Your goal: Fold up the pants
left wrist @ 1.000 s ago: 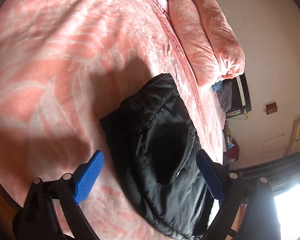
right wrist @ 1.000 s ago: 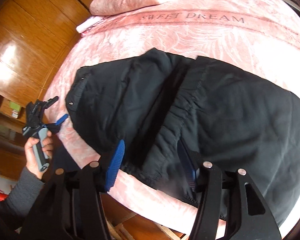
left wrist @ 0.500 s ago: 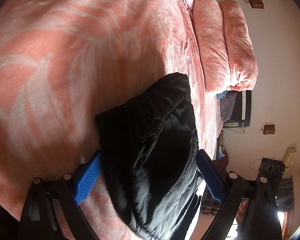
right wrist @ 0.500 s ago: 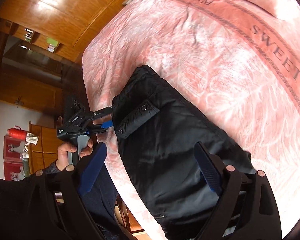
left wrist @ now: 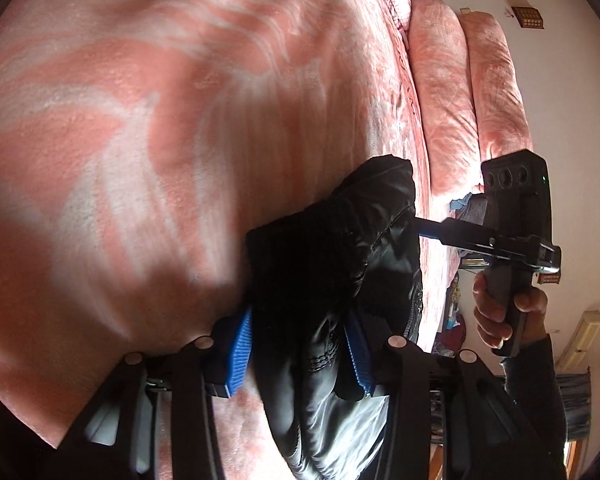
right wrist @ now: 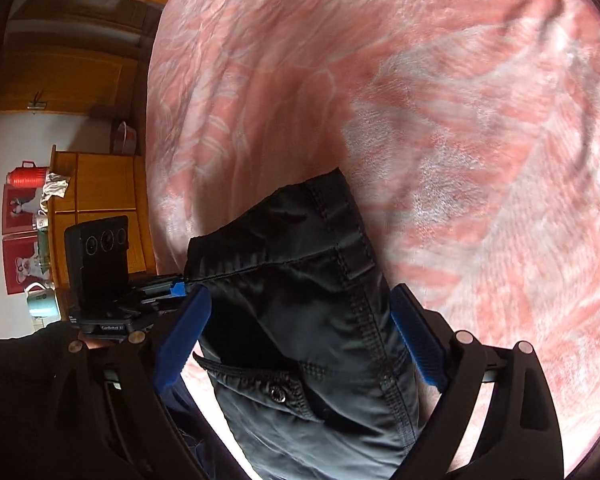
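Note:
The black pants (left wrist: 340, 240) lie folded on a pink bed. My left gripper (left wrist: 300, 344) is closing, and a bunched corner of the pants fills the gap between its blue pads (left wrist: 240, 348), which touch the cloth. In the right wrist view the left gripper (right wrist: 178, 288) shows at the pants' left corner. My right gripper (right wrist: 300, 332) stands wide open over the stitched edge of the pants (right wrist: 292, 248); the cloth lies between its pads (right wrist: 416, 344) without being pressed. In the left wrist view the right gripper (left wrist: 424, 226), held by a hand (left wrist: 496, 312), reaches the far side of the pants.
The pink patterned bedspread (left wrist: 140, 120) stretches all round. Folded pink quilts (left wrist: 460, 100) lie at the bed's head. Beside the bed stand a wooden cabinet (right wrist: 100, 184), a red flask (right wrist: 28, 176) and a mug (right wrist: 42, 304). The bed's edge runs just below both grippers.
The left jaws have narrowed from wide open onto the pants' corner. The right gripper has swung across the pants, rolled, and now straddles their edge near the left gripper.

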Motion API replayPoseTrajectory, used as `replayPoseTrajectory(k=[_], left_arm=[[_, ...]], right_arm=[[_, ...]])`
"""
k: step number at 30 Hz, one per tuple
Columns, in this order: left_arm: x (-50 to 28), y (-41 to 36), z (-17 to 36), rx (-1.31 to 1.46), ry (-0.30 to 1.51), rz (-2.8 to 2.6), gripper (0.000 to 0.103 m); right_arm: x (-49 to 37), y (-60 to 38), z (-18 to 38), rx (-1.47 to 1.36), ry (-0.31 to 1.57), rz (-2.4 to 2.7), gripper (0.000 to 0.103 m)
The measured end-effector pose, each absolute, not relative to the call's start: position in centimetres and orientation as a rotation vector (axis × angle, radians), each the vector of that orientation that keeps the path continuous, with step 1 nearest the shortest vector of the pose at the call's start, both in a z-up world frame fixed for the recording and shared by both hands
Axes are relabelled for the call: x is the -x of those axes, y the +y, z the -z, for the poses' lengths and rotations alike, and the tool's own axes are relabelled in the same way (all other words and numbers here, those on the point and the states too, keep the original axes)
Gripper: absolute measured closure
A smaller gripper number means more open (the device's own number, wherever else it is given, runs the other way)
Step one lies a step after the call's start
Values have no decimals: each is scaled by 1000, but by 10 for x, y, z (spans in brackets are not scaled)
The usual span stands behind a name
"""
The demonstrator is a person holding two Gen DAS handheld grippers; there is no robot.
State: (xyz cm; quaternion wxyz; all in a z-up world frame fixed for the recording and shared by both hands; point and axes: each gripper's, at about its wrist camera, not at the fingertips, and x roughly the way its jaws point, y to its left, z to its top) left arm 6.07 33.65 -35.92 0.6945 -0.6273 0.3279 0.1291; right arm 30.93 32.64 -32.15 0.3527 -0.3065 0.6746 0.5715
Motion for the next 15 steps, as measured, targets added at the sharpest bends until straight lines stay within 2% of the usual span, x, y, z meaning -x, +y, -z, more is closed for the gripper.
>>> replayPoseTrajectory(k=[3, 5, 6, 9, 12, 15], left_arm=[[-61, 337, 359, 1397, 732, -284, 62], [-60, 337, 358, 1391, 731, -279, 64], [-59, 337, 357, 1384, 730, -278, 66], [-61, 333, 347, 1337, 722, -268, 73], [-62, 327, 327, 1286, 701, -251, 75], [-63, 319, 301, 1222, 689, -235, 76]], right_arm=[[-304, 335, 336, 861, 1769, -1481, 12], [-302, 338, 340, 884, 1761, -1493, 27], [-301, 338, 339, 891, 1761, -1493, 40], [-303, 331, 328, 916, 1712, -1484, 61], [-307, 319, 304, 881, 1670, -1494, 70], [-306, 306, 276, 862, 1615, -1500, 73]])
